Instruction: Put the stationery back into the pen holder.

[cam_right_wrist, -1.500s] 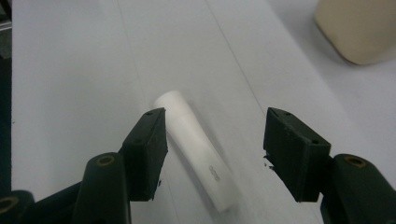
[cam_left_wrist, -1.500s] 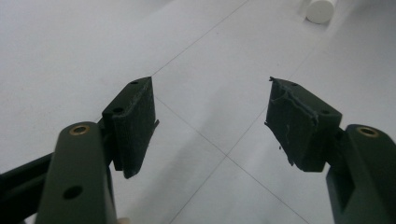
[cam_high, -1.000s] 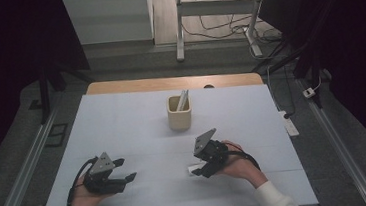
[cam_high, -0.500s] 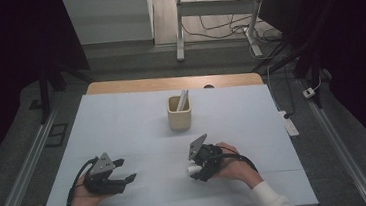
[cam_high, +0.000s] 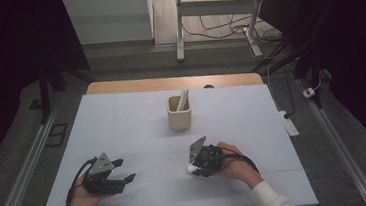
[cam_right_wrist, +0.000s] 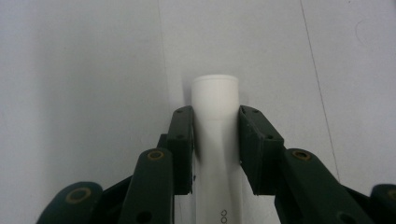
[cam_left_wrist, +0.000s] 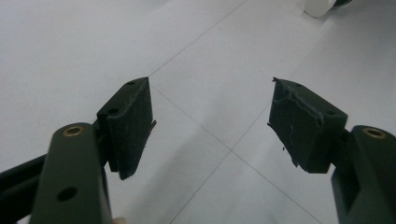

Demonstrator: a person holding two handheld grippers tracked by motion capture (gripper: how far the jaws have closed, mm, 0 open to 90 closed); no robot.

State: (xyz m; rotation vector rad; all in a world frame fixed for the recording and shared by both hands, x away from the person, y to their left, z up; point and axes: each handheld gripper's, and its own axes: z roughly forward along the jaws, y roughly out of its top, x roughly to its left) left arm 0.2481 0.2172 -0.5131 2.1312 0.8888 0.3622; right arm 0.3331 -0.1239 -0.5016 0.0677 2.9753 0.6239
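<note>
High view: a pale, matte worktop [cam_high: 122, 123] ruled with faint thin seams, its far edge bordered by a strip of light wood. Near the middle of the far half stands a squarish beige holder [cam_high: 179, 114] with rounded corners, upright, carrying slim pale sticks [cam_high: 183, 100] that lean toward the far edge. Toward the near edge, right of centre, the right gripper [cam_high: 195, 168] lies low over the surface in the person's right hand [cam_high: 231, 163], a grey three-cornered plate on top. Its jaws have just been closing and now pinch a white tube [cam_right_wrist: 215, 116], a smooth matte cylinder with a slightly flared end, lying on the worktop; the flat black pads press its two sides and the tip projects beyond them. Small dark marks near its lower part are too small to read, possibly printing. Toward the near left corner the left gripper [cam_left_wrist: 211, 123] rests in the left hand [cam_high: 86, 197], its jaws spread wide over bare surface, the rubbery pads worn and frayed at the edges, well apart from the tube
</note>
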